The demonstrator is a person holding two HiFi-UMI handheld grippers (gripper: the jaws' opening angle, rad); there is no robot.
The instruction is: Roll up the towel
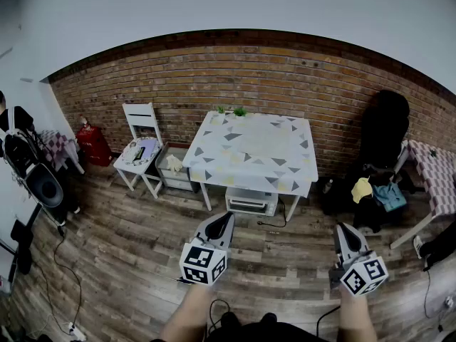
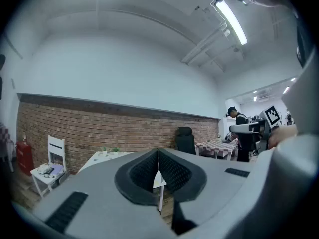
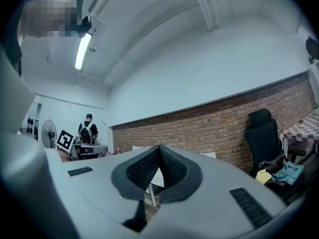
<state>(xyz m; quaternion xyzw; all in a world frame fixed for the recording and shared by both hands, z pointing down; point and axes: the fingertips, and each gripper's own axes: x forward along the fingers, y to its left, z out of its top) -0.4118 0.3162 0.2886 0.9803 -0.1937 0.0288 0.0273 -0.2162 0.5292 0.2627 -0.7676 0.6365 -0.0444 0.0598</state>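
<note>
Closest to me are the two tools, held level out in front. The left gripper has its jaws pressed together with nothing between them, and its own view shows the ribbed pads meeting in a single seam. The right gripper is the same: closed tight and empty.

Beyond them is a stretch of bare wooden floor, so both grippers are well apart from the work surface. Then comes the table with its triangle-patterned cloth, and a small boxy appliance on the floor under it. I take the towel to be the pale flat patch in the middle of the tabletop, though from here it is too faint to be sure. If that is it, it lies spread out and unrolled.

A white chair stands to the table's left, a black office chair to its right, and the brick wall behind.

My judgement is that nothing of the task is done — the approach, the first grasp of an edge and the whole roll are all left.
</note>
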